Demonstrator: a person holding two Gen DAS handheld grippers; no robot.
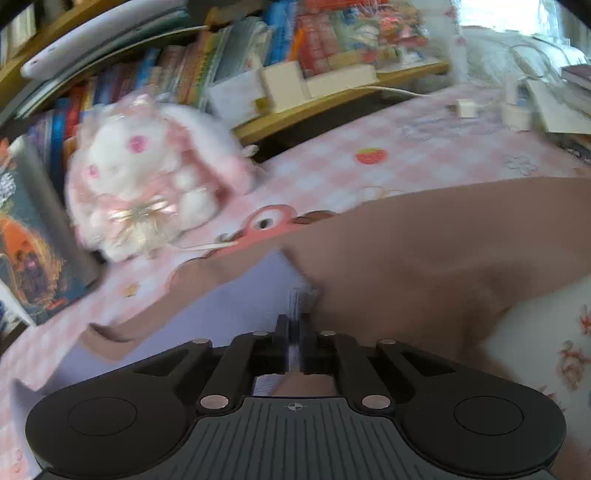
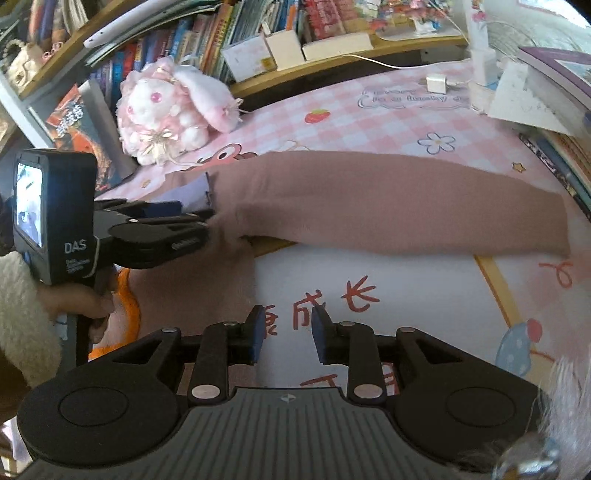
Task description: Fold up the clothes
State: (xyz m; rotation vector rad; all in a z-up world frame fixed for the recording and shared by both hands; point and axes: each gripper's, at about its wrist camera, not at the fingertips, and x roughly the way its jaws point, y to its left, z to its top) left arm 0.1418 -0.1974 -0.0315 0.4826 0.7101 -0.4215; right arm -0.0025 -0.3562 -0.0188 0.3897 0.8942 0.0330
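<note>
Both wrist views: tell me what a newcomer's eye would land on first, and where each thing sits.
First, the long dusty-pink garment stretched across the pink checked desk mat, its left end pinched in the left gripper. Next, the fluffy pink-and-white plush bunny sitting at the mat's back left, against the crowded bookshelf. The right gripper hovers open over the white panel with red Chinese characters near the front.
</note>
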